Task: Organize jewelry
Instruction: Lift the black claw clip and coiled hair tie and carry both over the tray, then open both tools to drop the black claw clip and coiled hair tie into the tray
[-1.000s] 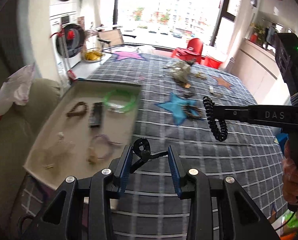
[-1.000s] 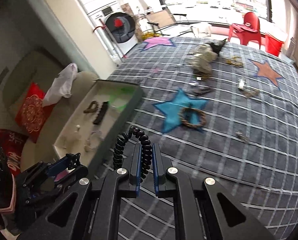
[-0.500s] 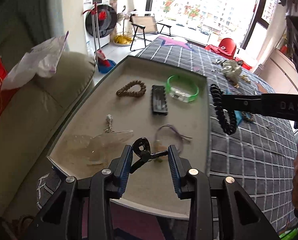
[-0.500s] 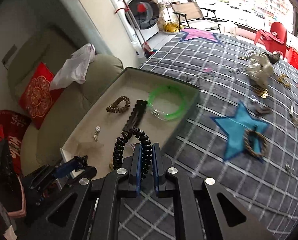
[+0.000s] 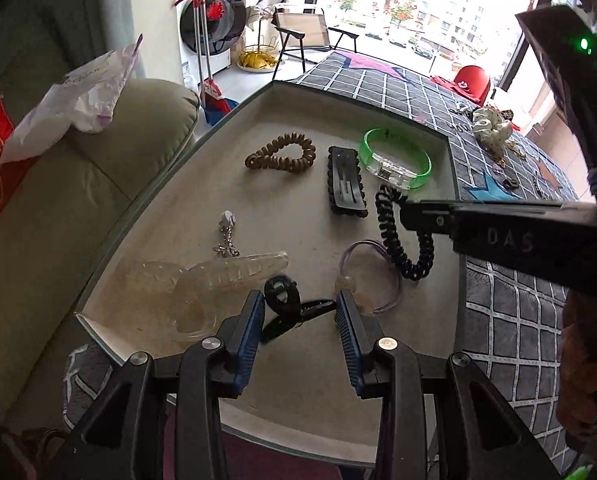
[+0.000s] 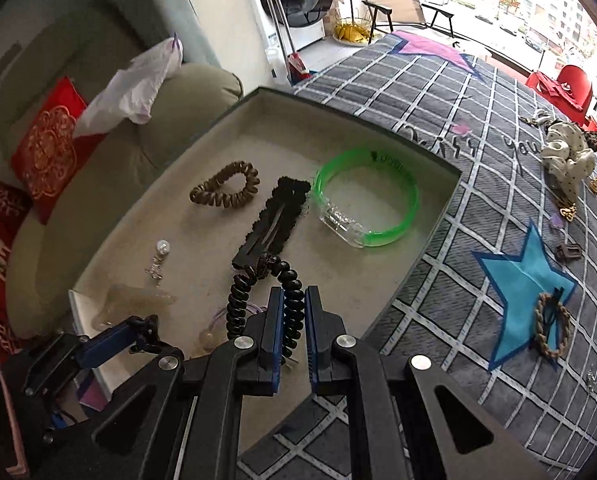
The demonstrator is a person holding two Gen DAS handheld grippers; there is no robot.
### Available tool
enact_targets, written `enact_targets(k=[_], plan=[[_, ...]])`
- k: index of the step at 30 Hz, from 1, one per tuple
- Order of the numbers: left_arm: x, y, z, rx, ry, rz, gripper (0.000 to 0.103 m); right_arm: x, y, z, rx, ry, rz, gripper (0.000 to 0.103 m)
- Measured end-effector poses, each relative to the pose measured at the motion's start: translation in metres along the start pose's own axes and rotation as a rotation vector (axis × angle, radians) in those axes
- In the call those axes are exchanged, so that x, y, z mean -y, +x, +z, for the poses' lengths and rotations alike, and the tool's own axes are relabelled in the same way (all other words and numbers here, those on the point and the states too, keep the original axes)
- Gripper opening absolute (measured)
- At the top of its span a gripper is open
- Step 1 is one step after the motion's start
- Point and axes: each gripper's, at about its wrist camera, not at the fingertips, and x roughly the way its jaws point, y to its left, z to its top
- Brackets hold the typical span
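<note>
A shallow beige tray [image 5: 258, 240] [image 6: 378, 280] holds a brown spiral hair tie [image 5: 280, 153] [image 6: 225, 190], a black hair clip [image 5: 345, 186] [image 6: 272, 222], a green bangle [image 5: 396, 158] [image 6: 364, 202], a small pendant [image 5: 226, 234], a clear clip [image 5: 218, 276] and a purple bracelet [image 5: 372, 276]. My left gripper [image 5: 300, 312] is shut on a small black clip [image 5: 286, 304] over the tray's near edge. My right gripper [image 6: 292, 312] is shut on a black spiral hair tie [image 6: 258, 284] [image 5: 402, 240], hanging over the tray's right part.
A grey checked cloth with stars [image 6: 498, 200] lies right of the tray, with a white scrunchie [image 6: 566, 152], a woven ring [image 6: 552, 324] and small trinkets. A green sofa [image 5: 78, 200] with a red cushion [image 6: 52, 148] and a plastic bag stands left of the tray.
Both grippers moved left from over the cloth to over the tray and lower, still holding their items. The black spiral tie now hangs above the purple bracelet.
</note>
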Motion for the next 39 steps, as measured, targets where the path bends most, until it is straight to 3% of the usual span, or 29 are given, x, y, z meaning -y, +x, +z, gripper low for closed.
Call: enact_targets(k=[5,8,9,14,19,25,26,27,28,39], plan=[[-0.003,0.004,0.000,-0.005,-0.005,0.036,0.041,0.003,0.012,0.000,-0.034,0.008,-0.004,0.011],[-0.003,0.002,-0.001,0.009,-0.007,0.052,0.063,0.003,0.014,0.000,-0.039,0.010,-0.010,0.012],[-0.002,0.001,-0.002,0.018,-0.005,0.067,0.065,0.003,0.014,0.000,-0.042,0.012,-0.009,0.012],[-0.002,-0.001,-0.001,0.013,-0.009,0.075,0.065,0.005,0.011,0.002,-0.042,0.030,0.000,0.014],[-0.001,-0.004,-0.001,0.013,-0.016,0.080,0.065,0.007,-0.005,0.003,-0.004,0.040,0.019,0.049],[0.002,-0.013,-0.004,0.020,-0.015,0.083,0.066,0.006,-0.023,-0.004,0.012,0.050,0.036,0.060],[0.003,-0.016,-0.004,0.023,-0.013,0.085,0.075,0.007,-0.026,-0.007,0.016,0.057,0.038,0.061],[0.004,-0.019,-0.005,0.029,-0.013,0.092,0.101,0.008,-0.030,-0.009,0.021,0.063,0.039,0.064],[0.004,-0.023,-0.006,0.047,-0.014,0.105,0.103,0.009,-0.034,-0.012,0.025,0.068,0.040,0.066],[0.006,-0.063,-0.020,0.075,-0.031,0.126,0.103,0.003,-0.078,-0.043,0.095,0.077,0.013,0.082]])
